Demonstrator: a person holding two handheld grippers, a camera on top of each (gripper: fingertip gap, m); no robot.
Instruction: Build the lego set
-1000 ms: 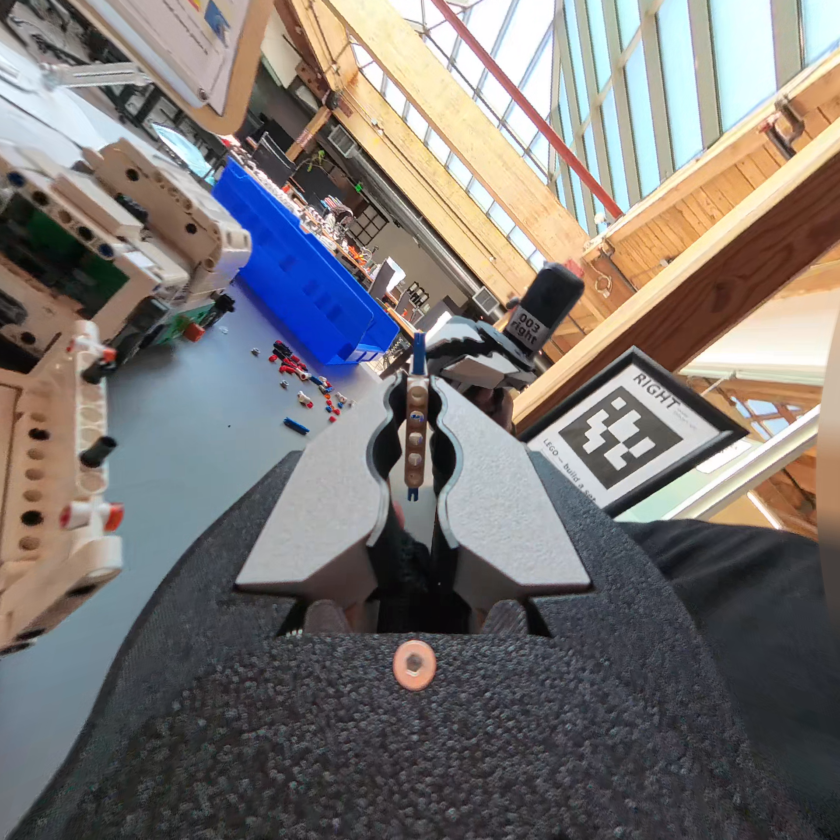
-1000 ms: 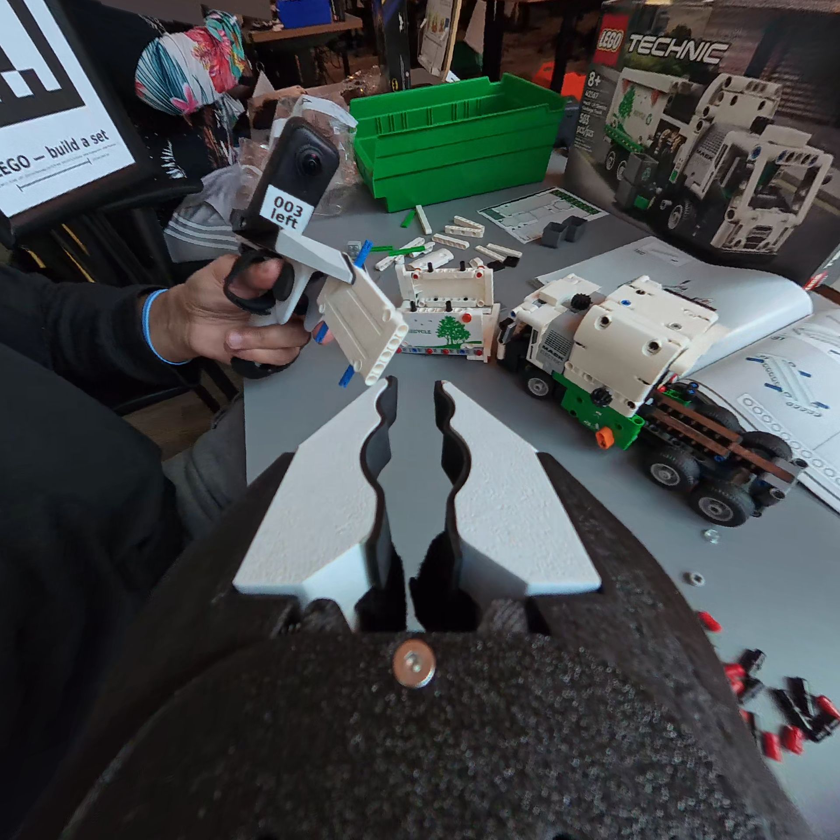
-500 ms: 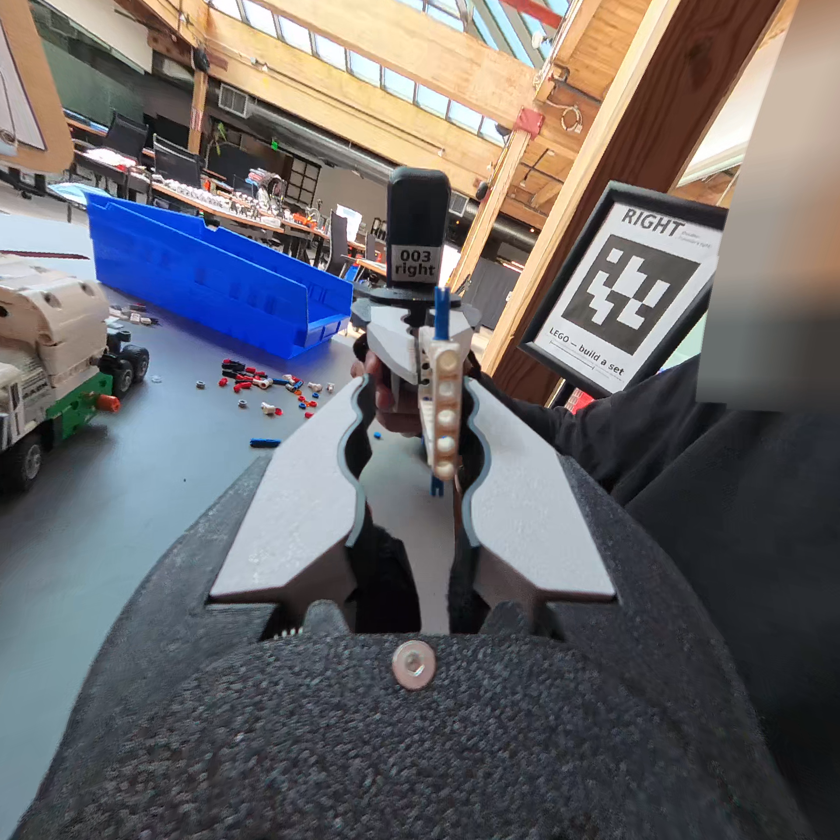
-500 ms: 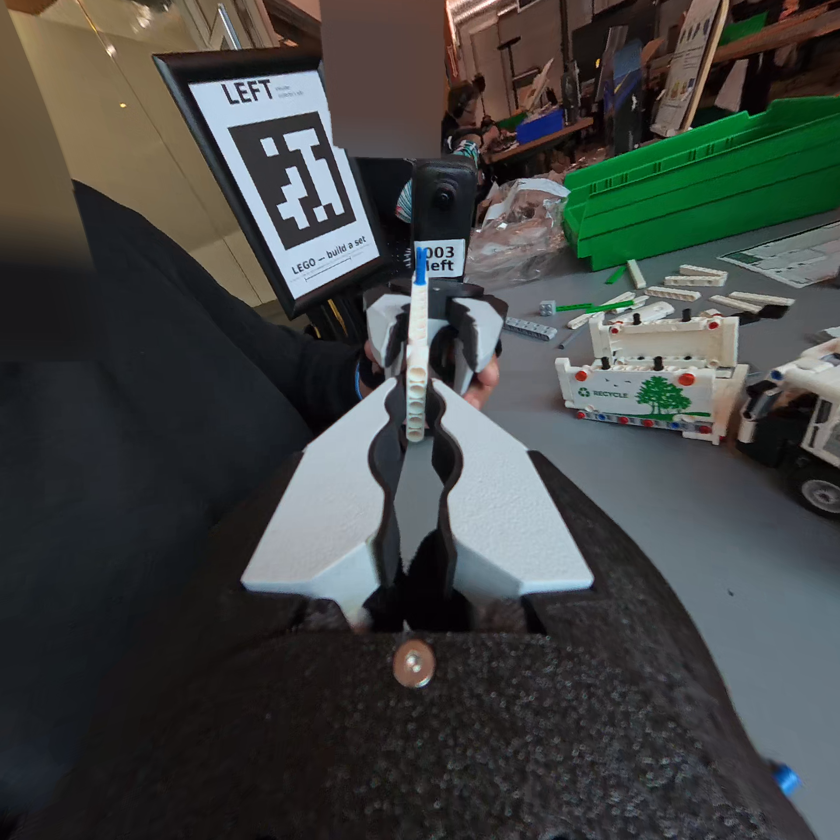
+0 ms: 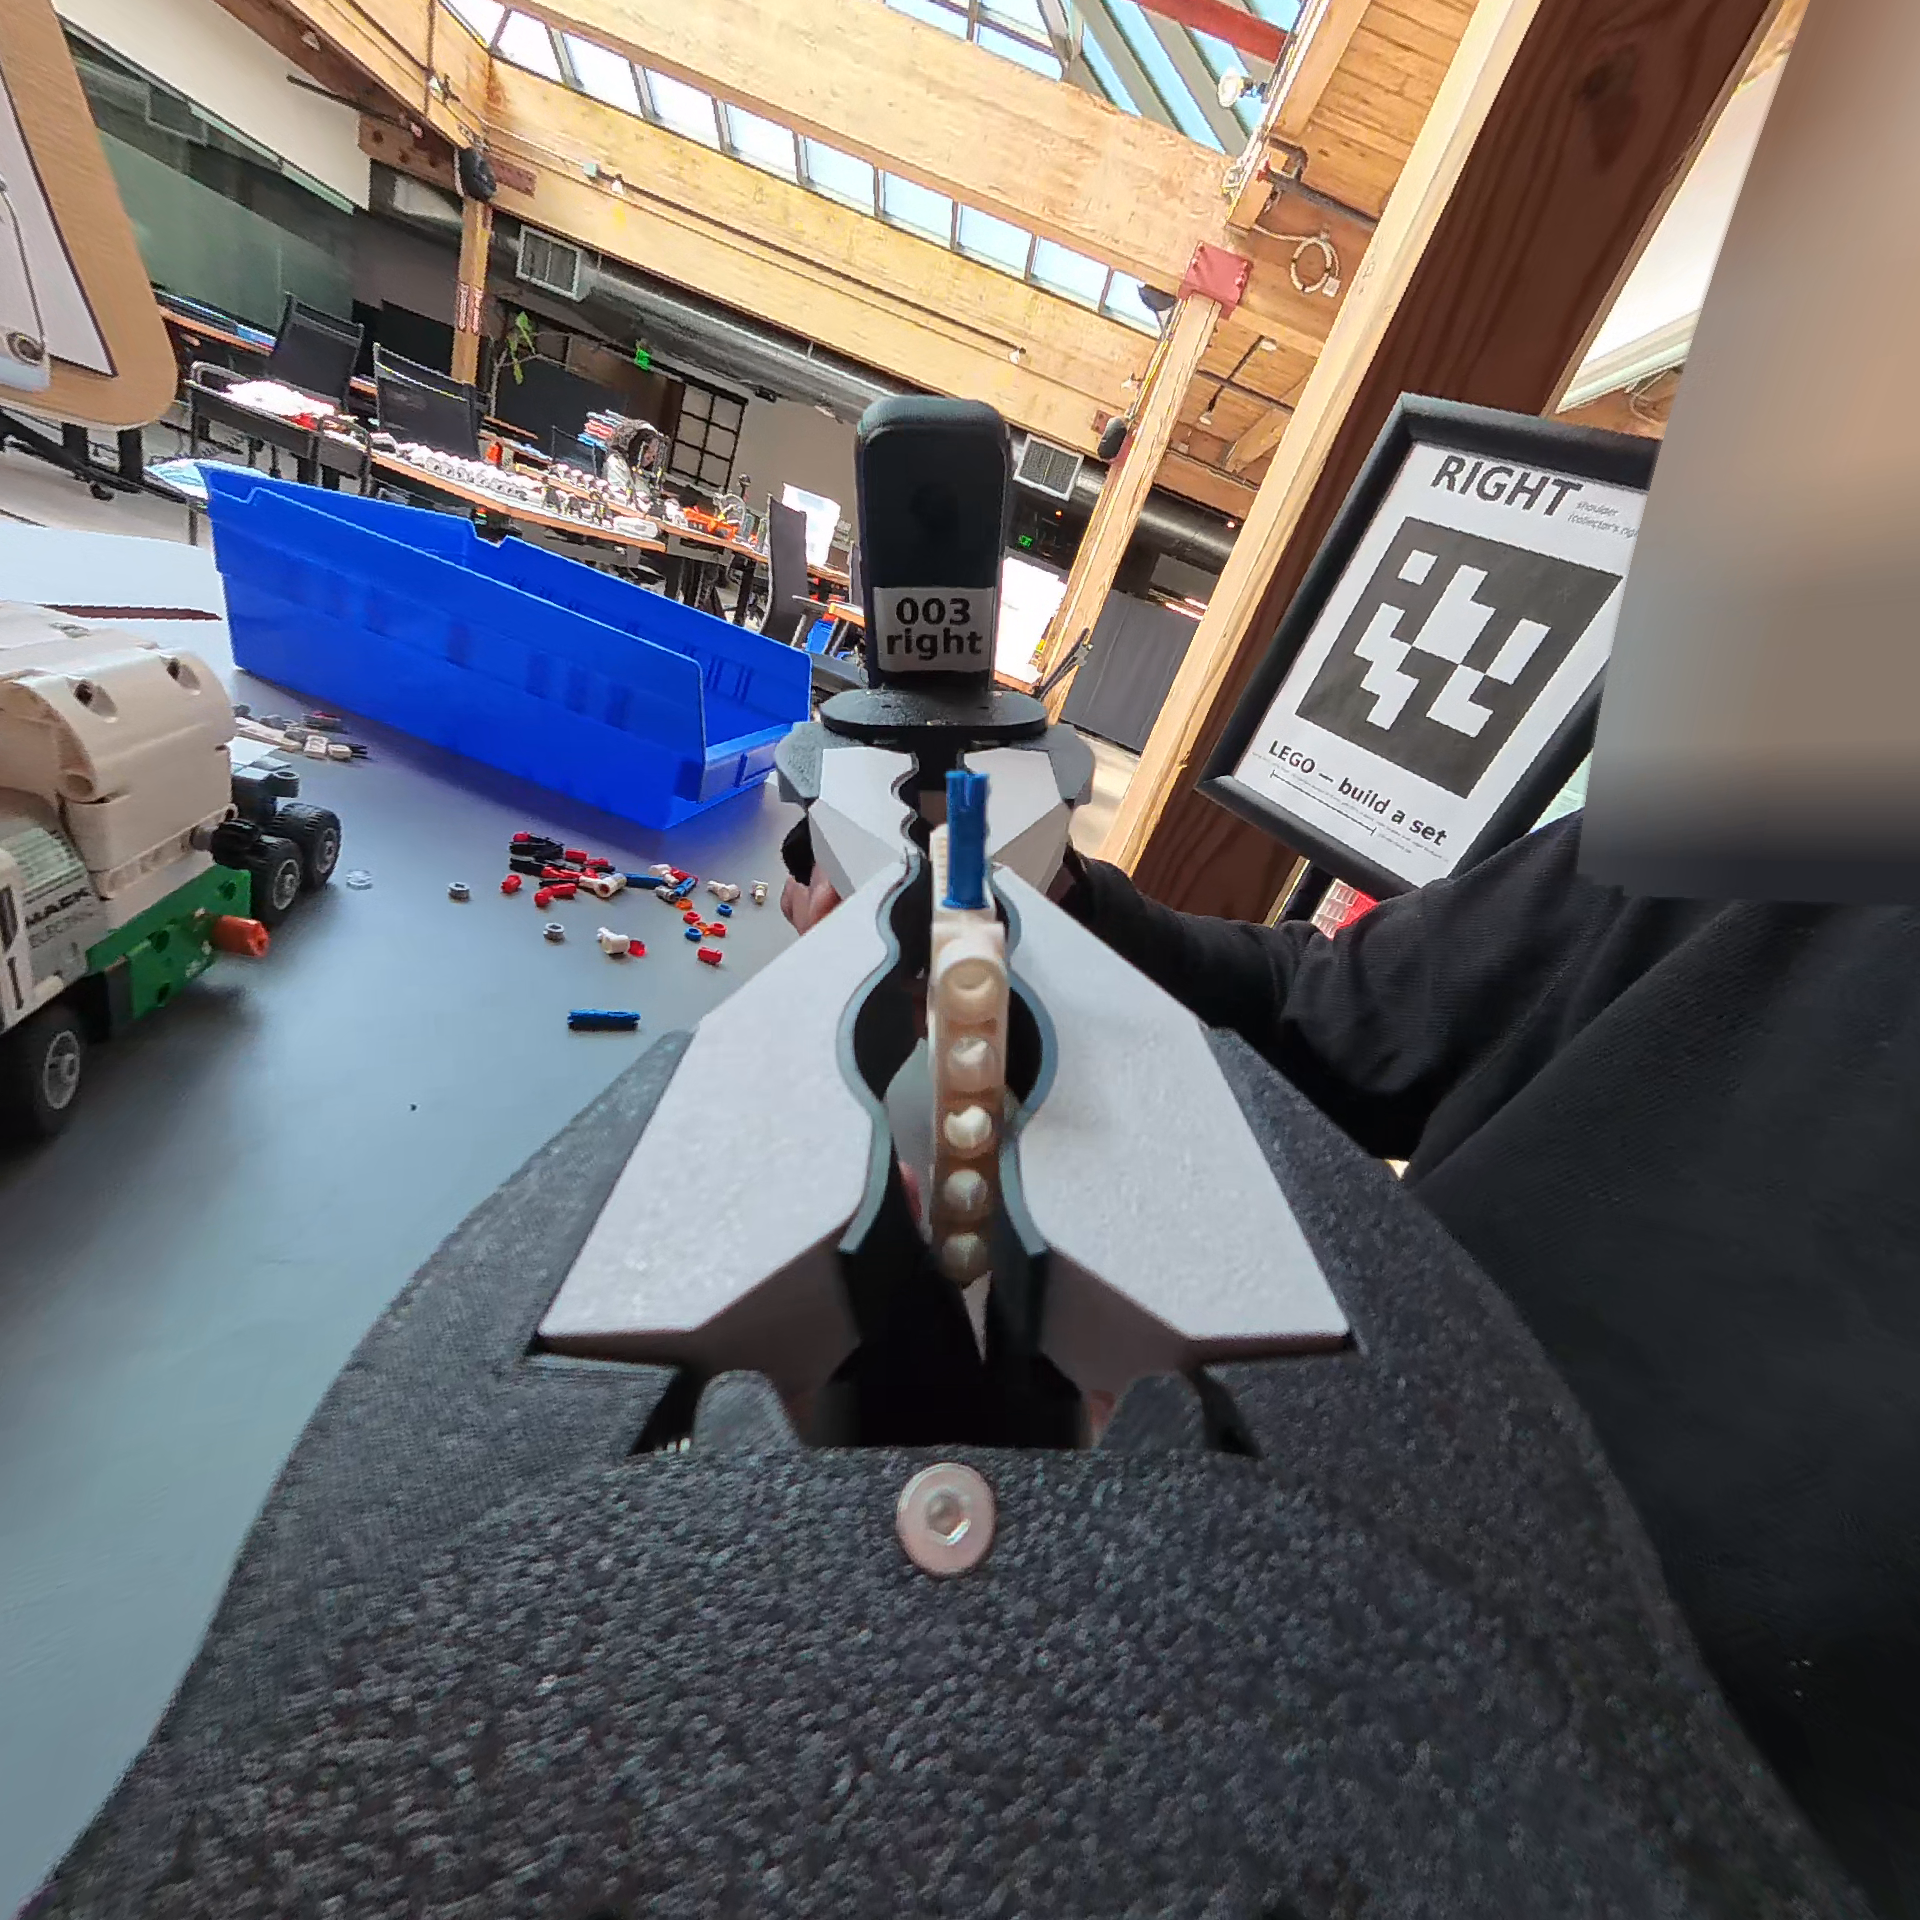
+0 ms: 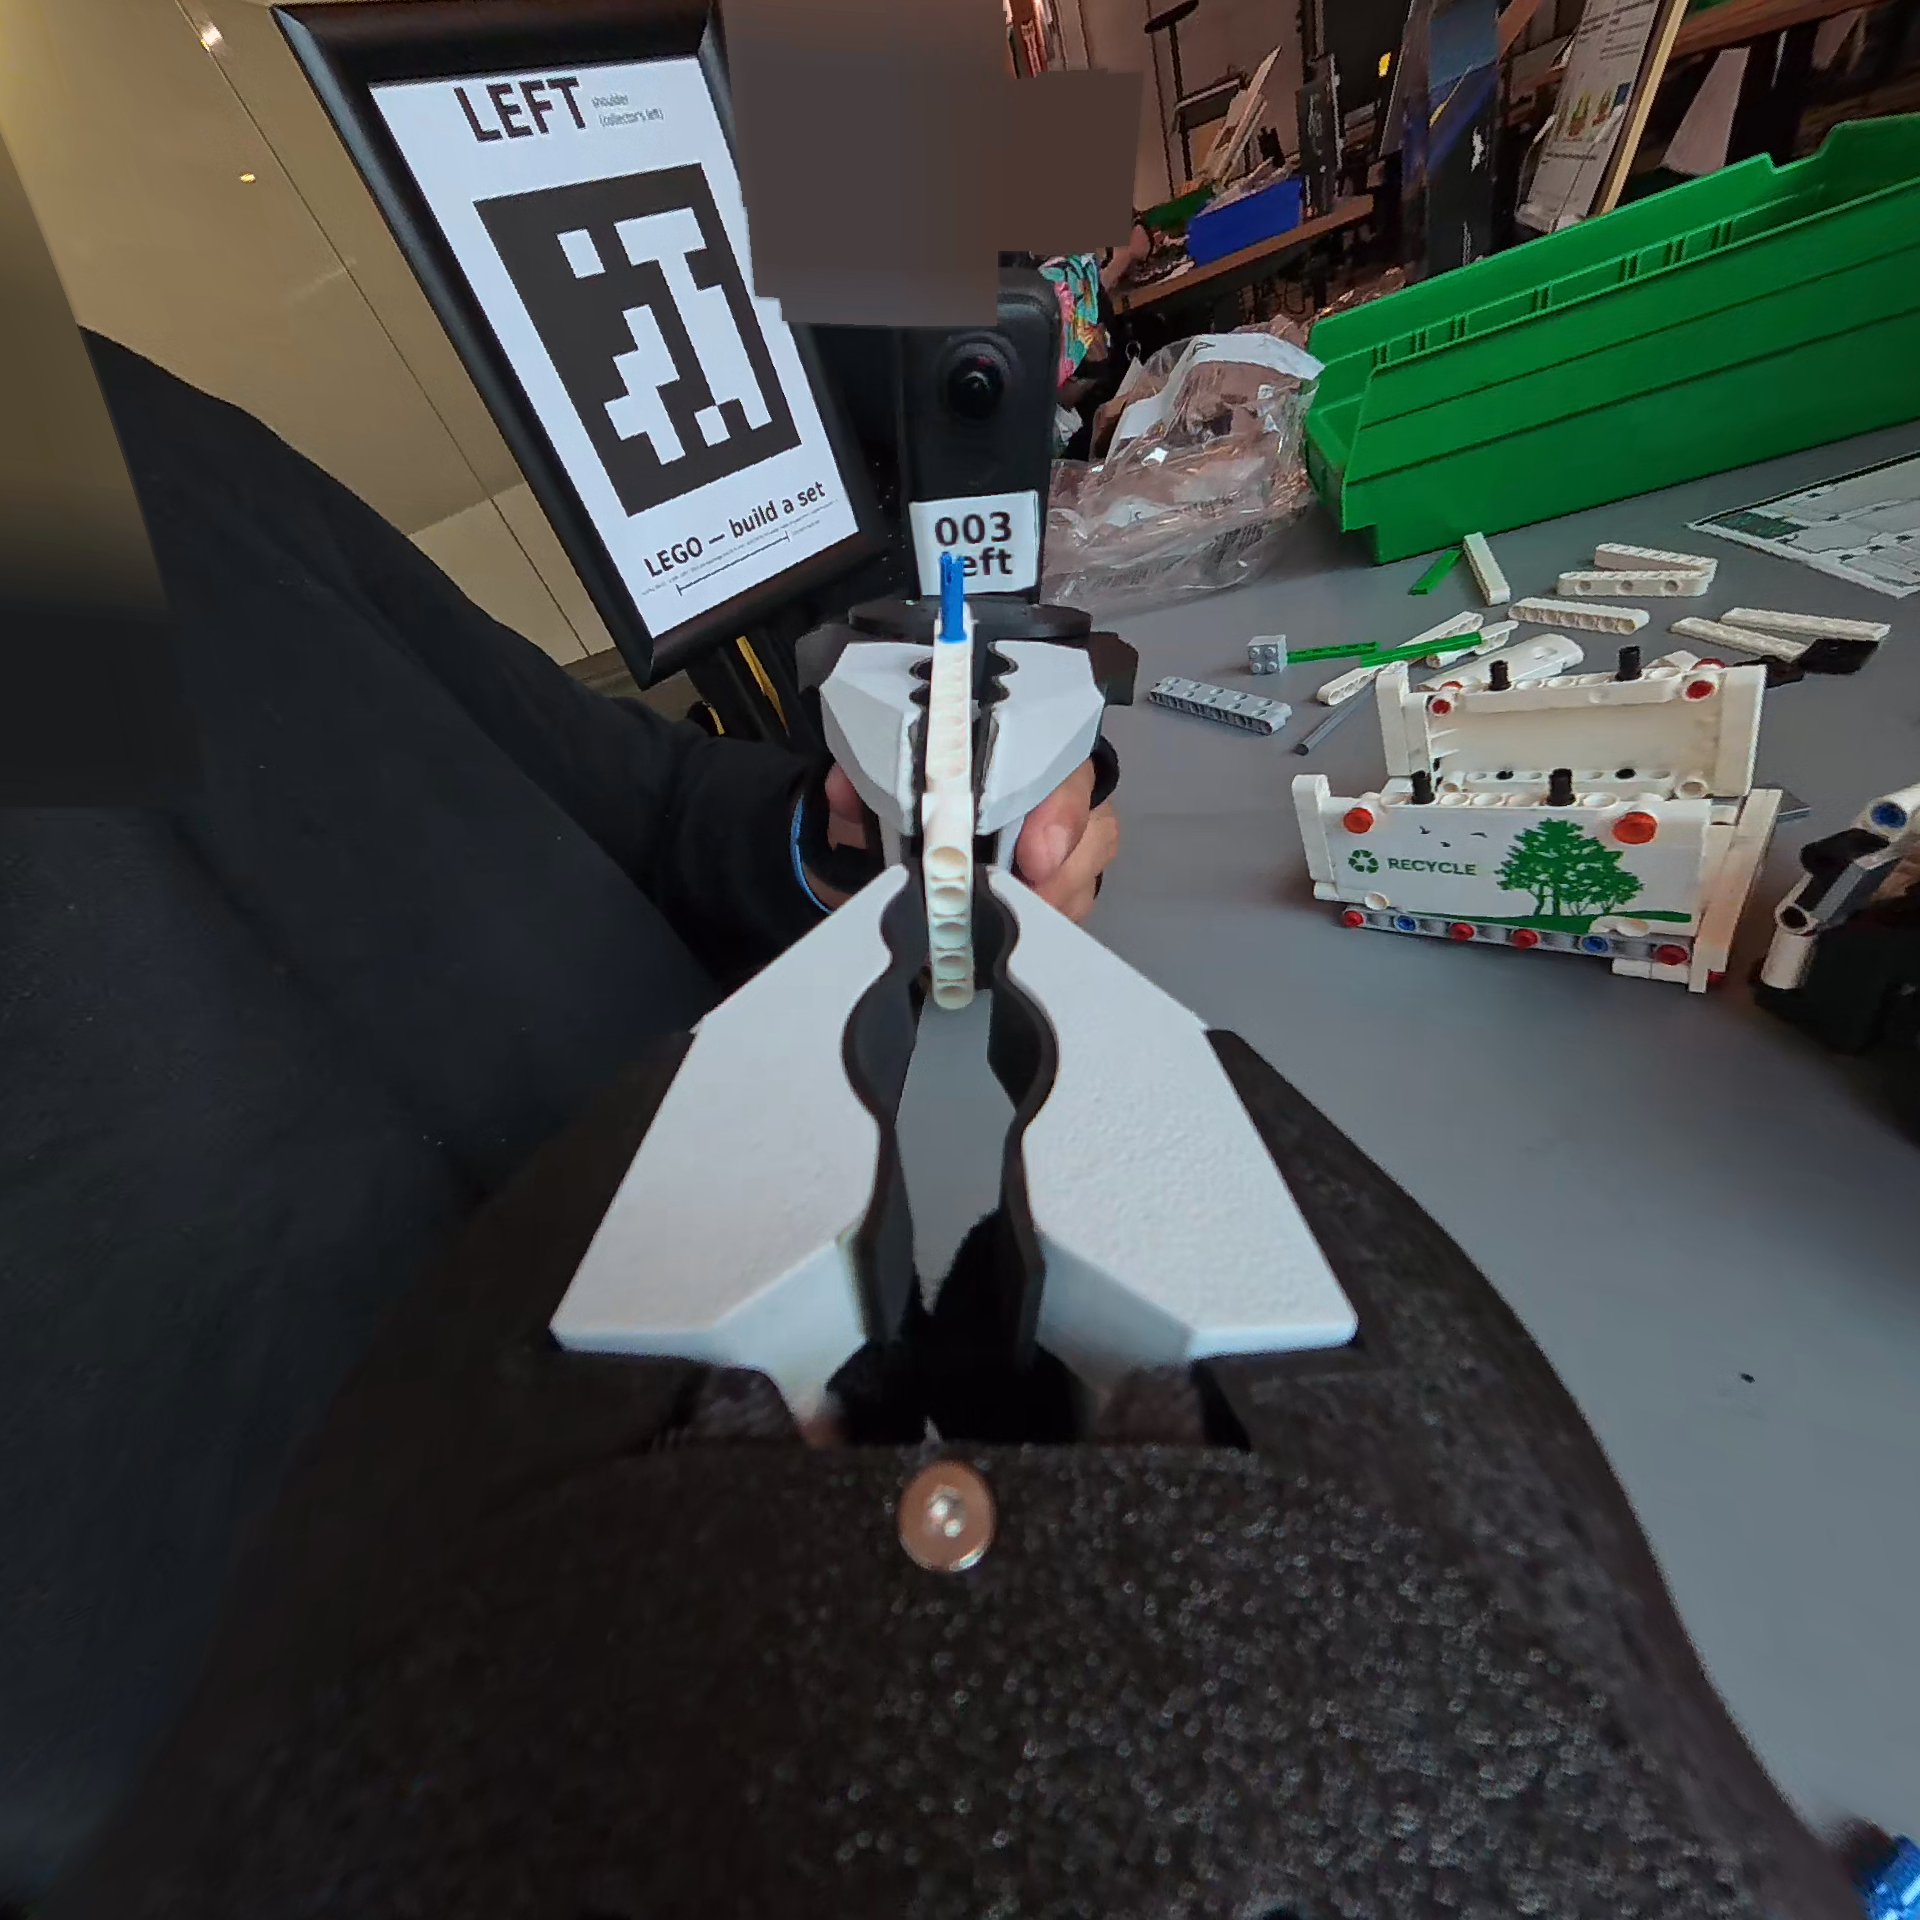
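Note:
A white holed panel piece [image 5: 971,1049], seen edge-on, has a blue pin [image 5: 964,842] sticking up from its far end. My left gripper [image 5: 956,883] is shut on it, held above the grey table [image 5: 260,1195]. My right gripper [image 6: 948,883] faces the left one and is shut on the near end of the same piece [image 6: 948,914]. The two grippers meet tip to tip. In the right wrist view the left gripper [image 6: 956,717] and the blue pin [image 6: 950,608] show beyond. In the left wrist view the right gripper [image 5: 914,821] shows beyond.
The partly built white and green truck [image 5: 104,831] stands at the left, behind it a blue bin [image 5: 499,665] and scattered small parts [image 5: 623,894]. A white bin body assembly [image 6: 1527,831], loose white beams [image 6: 1621,603], a plastic bag [image 6: 1174,457] and a green bin [image 6: 1610,343] lie to the right. The tips of both grippers are at nearly the same place.
Both grippers swung round to face each other. The right gripper, open a second ago, closed on the panel's end. The left gripper loosened half a second ago and is shut again.

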